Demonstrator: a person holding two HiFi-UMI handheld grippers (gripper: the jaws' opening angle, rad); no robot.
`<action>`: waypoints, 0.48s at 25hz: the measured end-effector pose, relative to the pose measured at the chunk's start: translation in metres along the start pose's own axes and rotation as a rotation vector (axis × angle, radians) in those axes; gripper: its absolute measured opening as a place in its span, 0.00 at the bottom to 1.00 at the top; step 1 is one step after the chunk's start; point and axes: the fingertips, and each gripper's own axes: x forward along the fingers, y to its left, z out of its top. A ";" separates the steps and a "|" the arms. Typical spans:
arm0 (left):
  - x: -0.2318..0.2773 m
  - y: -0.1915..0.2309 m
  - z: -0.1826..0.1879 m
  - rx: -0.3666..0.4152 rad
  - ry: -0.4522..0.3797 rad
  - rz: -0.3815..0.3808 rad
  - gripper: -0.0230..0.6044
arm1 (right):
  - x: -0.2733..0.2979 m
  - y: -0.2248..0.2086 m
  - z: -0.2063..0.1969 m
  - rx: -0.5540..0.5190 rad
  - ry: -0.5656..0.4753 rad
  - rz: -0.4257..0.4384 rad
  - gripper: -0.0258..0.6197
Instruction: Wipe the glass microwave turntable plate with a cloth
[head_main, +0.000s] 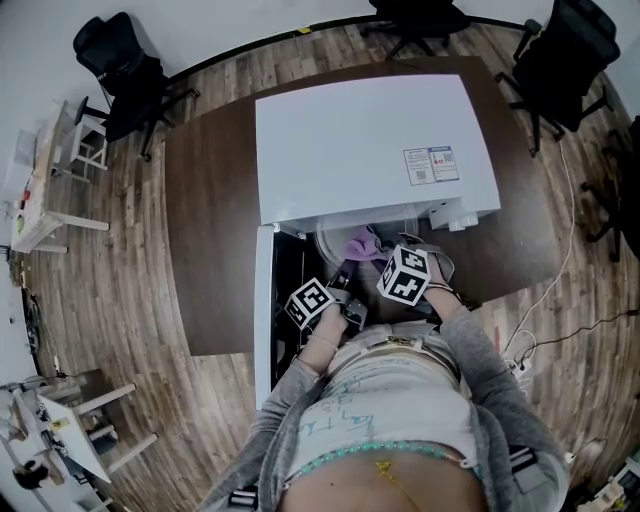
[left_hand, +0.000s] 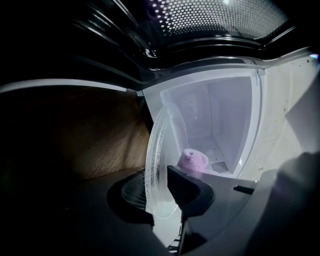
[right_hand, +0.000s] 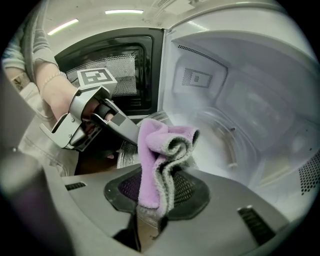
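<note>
Microwave (head_main: 370, 140) sits on brown table (head_main: 210, 220), its door (head_main: 263, 310) swung fully open on the left side of the opening. The person stands against the table's front edge with both grippers at the mouth of the oven.

Left gripper (left_hand: 160, 185): jaws narrow, pads clamped on the lower rim of the glass plate (left_hand: 162, 150). The plate is held on edge, near upright, just in front of the white cavity (left_hand: 220, 115). Its top edge is free. Dark door panel lies to its left, open cavity to its right.

Right gripper (right_hand: 157, 187): jaws closed on a bunched purple-and-grey cloth (right_hand: 157, 160), whose folds stick up above the fingertips. In the right gripper view the left gripper (right_hand: 132, 135) comes in from the left, with the plate's ribbed rim (right_hand: 126, 156) at its tip, just beside the cloth. From the left gripper view the cloth (left_hand: 192, 160) shows past the plate's far face, low down. Cannot tell whether cloth and glass are touching.

Room: cavity walls close in on the right and above. The two grippers are close together in the head view, the right gripper (head_main: 385, 250) beside the cloth (head_main: 362, 240). Wood floor is open around the table; office chairs (head_main: 125, 65) stand well apart.
</note>
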 end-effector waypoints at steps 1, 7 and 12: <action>0.000 0.000 0.000 0.000 0.000 0.001 0.18 | 0.002 0.001 0.002 -0.004 -0.002 0.004 0.22; 0.001 0.000 0.000 0.004 0.000 0.002 0.18 | 0.010 0.007 0.018 -0.057 -0.008 0.019 0.22; 0.002 0.002 0.001 0.010 0.001 0.009 0.19 | 0.015 0.006 0.023 -0.056 -0.004 0.028 0.22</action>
